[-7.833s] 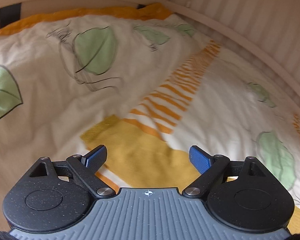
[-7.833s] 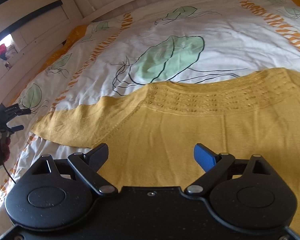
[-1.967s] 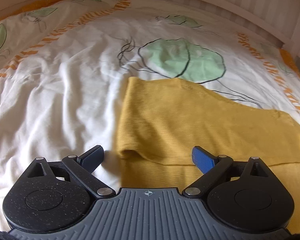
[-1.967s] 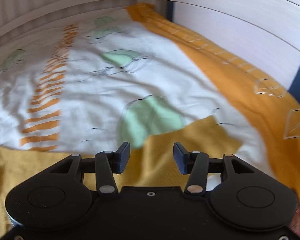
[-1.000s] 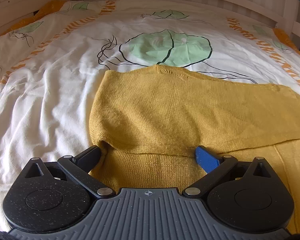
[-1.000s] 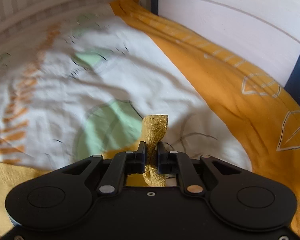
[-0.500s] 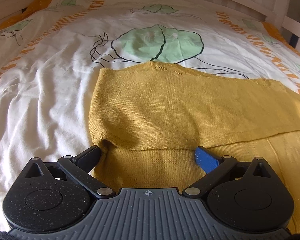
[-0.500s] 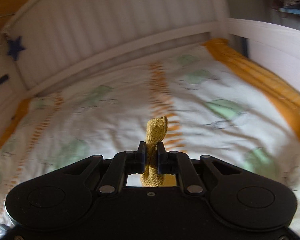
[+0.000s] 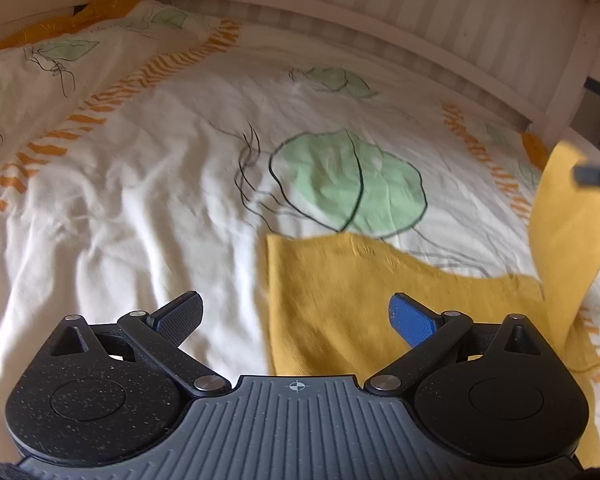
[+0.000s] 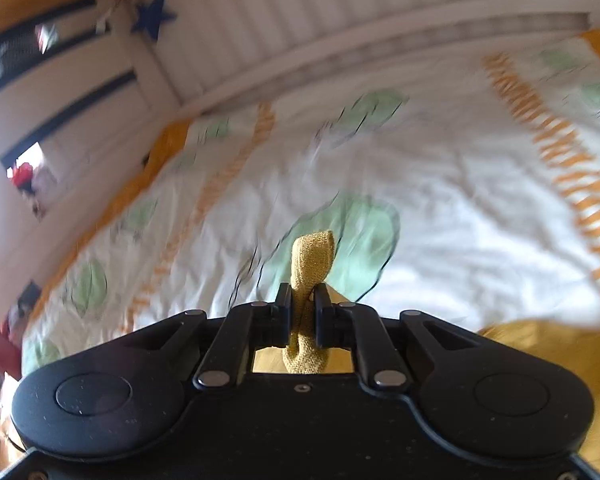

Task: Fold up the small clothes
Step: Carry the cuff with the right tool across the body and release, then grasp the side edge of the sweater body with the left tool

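Note:
A mustard-yellow knit sweater [image 9: 360, 280] lies flat on the bed, its left side folded in. My left gripper [image 9: 294, 316] hovers open above the sweater's left edge, with nothing between its blue pads. My right gripper [image 10: 302, 300] is shut on the cuff of the sweater's sleeve [image 10: 312, 260], which sticks up between the jaws. In the left wrist view that sleeve [image 9: 568, 224] hangs lifted at the far right, with a dark blurred part of the right gripper [image 9: 596, 176] at its top. More of the sweater [image 10: 540, 356] shows at the lower right of the right wrist view.
The duvet [image 9: 140, 200] is white with green leaves and orange stripes, and wrinkled at the left. A white slatted bed rail [image 9: 380, 20] runs along the far side. A blue star [image 10: 152, 16] hangs on the frame, with shelves and clutter beyond the bed's left end.
My right gripper, still shut on the cuff, swung from the bed's right side toward the left, lifting the sleeve. My left gripper rose and drew back; the lifted sleeve entered its view.

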### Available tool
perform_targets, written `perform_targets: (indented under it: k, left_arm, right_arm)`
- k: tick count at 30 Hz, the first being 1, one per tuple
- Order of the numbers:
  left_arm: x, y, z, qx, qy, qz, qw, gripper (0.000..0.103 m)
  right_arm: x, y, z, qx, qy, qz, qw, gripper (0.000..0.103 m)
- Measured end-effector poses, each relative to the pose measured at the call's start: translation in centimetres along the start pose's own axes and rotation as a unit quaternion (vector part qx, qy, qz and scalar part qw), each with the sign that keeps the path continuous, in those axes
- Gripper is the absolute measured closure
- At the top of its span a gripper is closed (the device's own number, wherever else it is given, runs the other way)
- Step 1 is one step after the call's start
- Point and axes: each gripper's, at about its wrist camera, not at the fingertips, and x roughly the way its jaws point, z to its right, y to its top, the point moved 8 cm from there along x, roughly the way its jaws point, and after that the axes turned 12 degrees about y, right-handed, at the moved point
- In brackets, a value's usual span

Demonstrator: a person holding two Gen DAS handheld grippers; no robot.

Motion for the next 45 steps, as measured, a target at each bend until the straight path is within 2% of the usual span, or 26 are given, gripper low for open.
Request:
perform_targets:
  k: [3,7,9,11,14,18,23,28,31,36,37,39,42,45]
  left_arm:
    - [0.8,-0.2,-1.0,-0.016,-0.015,0.004,0.9997,0.002]
    - [2.5,-0.6,-1.7,-0.043,-0.044,-0.03,0.9976,0.003]
    - [2.7,-0.2,-1.6,-0.04,-0.051,-0.028,0.9975,0.003]
    - [2.8,0.1,-1.3,-0.035,-0.054,-0.02,0.9977,0.003]
    - [3.1,-0.2,-0.9,-0.037,-0.069,-0.028,0.9966,0.003]
    - [3.3,-0.9,-0.7,-0.041,-0.08,-0.042,0.995,0.003]
    - [3.0,-1.3,0.2,-0.034,-0.085,-0.043,0.9949,0.003]
    - [2.7,-2.0,1.9,-0.009,-0.082,-0.048,0.9954,0.003]
    - [2.9,-2.2,3.7,0.01,-0.081,-0.054,0.9952,0.003]
    - [4.4,-2.1,7.0,0.019,-0.088,-0.075,0.9931,0.003]
    - [4.9,-2.2,7.6,0.018,-0.091,-0.083,0.9922,0.009]
    - [5.9,-2.4,8.6,0.014,-0.093,-0.105,0.99,0.015]
    - [7.2,-2.9,9.4,0.005,-0.083,-0.13,0.9881,0.015]
    - [7.7,-3.3,10.1,0.013,-0.07,-0.132,0.9887,0.016]
  right_arm:
    - [3.4,-2.9,-1.3,-0.005,-0.004,-0.028,1.0,0.085]
    - [6.5,-6.4,-1.9,-0.016,-0.012,-0.057,0.998,0.085]
    - [7.7,-7.8,-2.1,-0.023,-0.016,-0.069,0.997,0.083]
    - [8.5,-9.1,-1.9,-0.025,-0.015,-0.079,0.996,0.076]
    - [8.9,-10.6,-1.7,-0.027,-0.006,-0.09,0.996,0.072]
    - [7.6,-11.1,-1.1,-0.035,-0.001,-0.074,0.997,0.058]
    - [3.9,-10.4,1.1,-0.046,-0.02,-0.049,0.997,0.054]
    - [-0.6,-10.2,4.1,-0.075,-0.068,-0.043,0.994,0.045]
    - [-2.9,-10.9,5.5,-0.1,-0.094,-0.046,0.989,0.045]
    - [-5.8,-12.5,7.3,-0.113,-0.107,-0.05,0.986,0.044]
    - [-6.2,-12.8,7.5,-0.116,-0.108,-0.049,0.986,0.044]
    - [-6.9,-13.1,7.6,-0.122,-0.107,-0.045,0.986,0.044]
    - [-7.3,-13.3,7.5,-0.127,-0.096,-0.042,0.986,0.044]
    - [-7.4,-13.4,7.0,-0.129,-0.076,-0.035,0.988,0.044]
